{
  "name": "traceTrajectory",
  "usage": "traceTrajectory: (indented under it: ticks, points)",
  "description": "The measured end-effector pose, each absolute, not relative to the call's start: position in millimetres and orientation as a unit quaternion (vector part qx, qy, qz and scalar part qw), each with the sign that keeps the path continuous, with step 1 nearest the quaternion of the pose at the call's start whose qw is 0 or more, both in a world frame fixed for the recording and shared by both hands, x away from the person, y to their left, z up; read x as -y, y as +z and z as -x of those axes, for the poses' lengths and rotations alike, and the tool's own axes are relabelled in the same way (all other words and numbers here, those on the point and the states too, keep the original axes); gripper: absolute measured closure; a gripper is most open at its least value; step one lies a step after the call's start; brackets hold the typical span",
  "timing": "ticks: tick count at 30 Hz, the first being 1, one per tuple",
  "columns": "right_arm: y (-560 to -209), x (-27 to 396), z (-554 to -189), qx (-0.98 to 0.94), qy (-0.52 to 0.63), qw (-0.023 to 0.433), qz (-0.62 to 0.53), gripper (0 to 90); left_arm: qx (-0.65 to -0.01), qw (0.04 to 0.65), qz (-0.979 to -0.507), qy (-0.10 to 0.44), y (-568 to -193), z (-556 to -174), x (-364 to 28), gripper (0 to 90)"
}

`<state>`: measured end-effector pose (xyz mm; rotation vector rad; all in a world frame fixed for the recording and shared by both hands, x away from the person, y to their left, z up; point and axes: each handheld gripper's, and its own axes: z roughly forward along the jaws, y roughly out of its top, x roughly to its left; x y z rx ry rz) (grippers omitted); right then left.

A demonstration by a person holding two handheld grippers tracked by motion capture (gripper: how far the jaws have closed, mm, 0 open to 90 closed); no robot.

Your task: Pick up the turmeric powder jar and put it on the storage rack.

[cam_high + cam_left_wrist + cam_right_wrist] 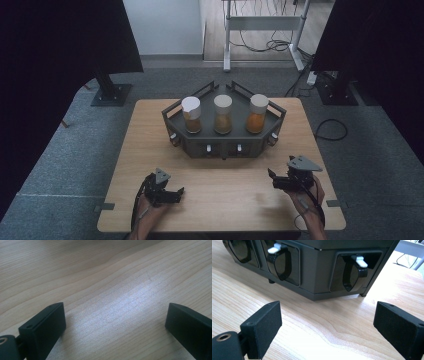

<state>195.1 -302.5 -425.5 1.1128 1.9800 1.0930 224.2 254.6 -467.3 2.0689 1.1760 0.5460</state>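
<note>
From the high view I see a wooden table (pixel 150 150) with a dark, angled rack (pixel 223 142) standing toward its far edge, centred between the left and right edges. Three jars sit in a row on the rack, each with a pale lid: the left jar (pixel 191 115), the middle jar (pixel 223 114) and the right jar (pixel 257 114), holding brownish to orange contents. Small white-tipped knobs line the rack's front faces. My left gripper (pixel 172 194) rests near the table's near-left corner, its jaws pointing toward the right edge. My right gripper (pixel 273 179) is near the near-right corner, jaws pointing left and slightly toward the rack, well apart from it. A hand (pixel 306 200) holds it from behind.

In the left gripper view, the two black jaws stand wide apart with nothing between them, only bare wood grain of the table (pixel 112 290) below and ahead.

In the right gripper view, the jaws also stand wide apart and hold nothing. Ahead of them is the rack's (pixel 319 270) front lower edge, resting on the table. Two recessed black knobs face me: one knob (pixel 279 261) at the left and another knob (pixel 353 272) at the right, each with a white tab on top. Neither jaw touches the rack.
</note>
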Motion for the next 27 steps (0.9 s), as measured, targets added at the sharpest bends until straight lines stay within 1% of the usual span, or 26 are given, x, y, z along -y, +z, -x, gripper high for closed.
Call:
traceTrajectory:
  ticks: [27]
  points:
    - [-457,294,-209,-0.775,0.358,0.284,-0.438,7.4,-0.453,0.343,-0.796,0.21,-467,-224,-254,2.5]
